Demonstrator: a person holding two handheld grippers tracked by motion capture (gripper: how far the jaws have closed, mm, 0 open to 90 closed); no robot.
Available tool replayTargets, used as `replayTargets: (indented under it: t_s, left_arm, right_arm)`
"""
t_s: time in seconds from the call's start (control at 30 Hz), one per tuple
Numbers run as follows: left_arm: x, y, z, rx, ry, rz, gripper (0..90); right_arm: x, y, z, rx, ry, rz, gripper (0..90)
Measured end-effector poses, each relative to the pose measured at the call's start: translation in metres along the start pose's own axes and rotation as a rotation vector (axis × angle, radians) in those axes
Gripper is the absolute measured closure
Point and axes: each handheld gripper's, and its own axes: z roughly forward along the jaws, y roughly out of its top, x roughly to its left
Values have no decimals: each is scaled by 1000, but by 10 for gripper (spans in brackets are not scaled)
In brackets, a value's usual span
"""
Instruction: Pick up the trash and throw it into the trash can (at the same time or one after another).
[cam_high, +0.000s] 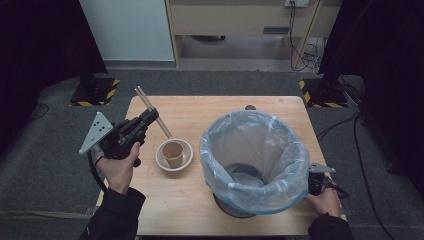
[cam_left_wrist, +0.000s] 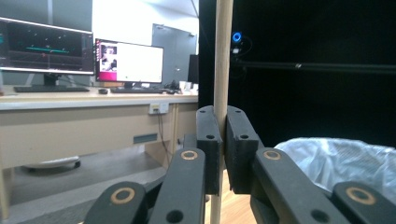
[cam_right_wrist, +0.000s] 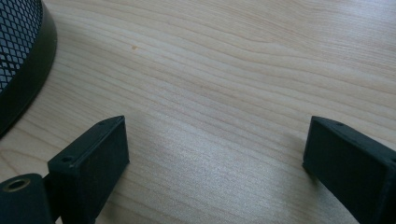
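Chopsticks (cam_high: 152, 111) stand pinched in the left gripper (cam_high: 150, 116), raised above the near-left part of a wooden table (cam_high: 200, 210), their upper ends slanting away toward the far-left corner. In the left gripper view the jaws are pressed tight against a single pale stick (cam_left_wrist: 222, 56), which runs upright through the narrow gap between them. Just beside the sticks' lower ends sits a beige bowl (cam_high: 186, 159) with a paper cup (cam_high: 173, 153) standing inside it. A bin lined with a clear plastic bag (cam_high: 254, 150) takes up the table's right half. The right gripper (cam_right_wrist: 215, 154) rests low at the bin's near-right side, jaws spread wide over bare wood and holding nothing. With the grip taken near the middle of slim, smooth sticks, one could probably swivel or slide free; a careless swing might also tip the light cup out of the bowl.
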Motion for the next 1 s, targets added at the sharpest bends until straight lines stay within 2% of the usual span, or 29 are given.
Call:
replayTargets:
  t_s: [0.53,1.0]
  left_arm:
    - [-19,20,16,-74,-57,4,852]
    - [-36,37,27,-119,-107,7,852]
  right_arm:
    - [0,1,1,2,3,-1,55]
    - [0,1,1,2,3,-2,55]
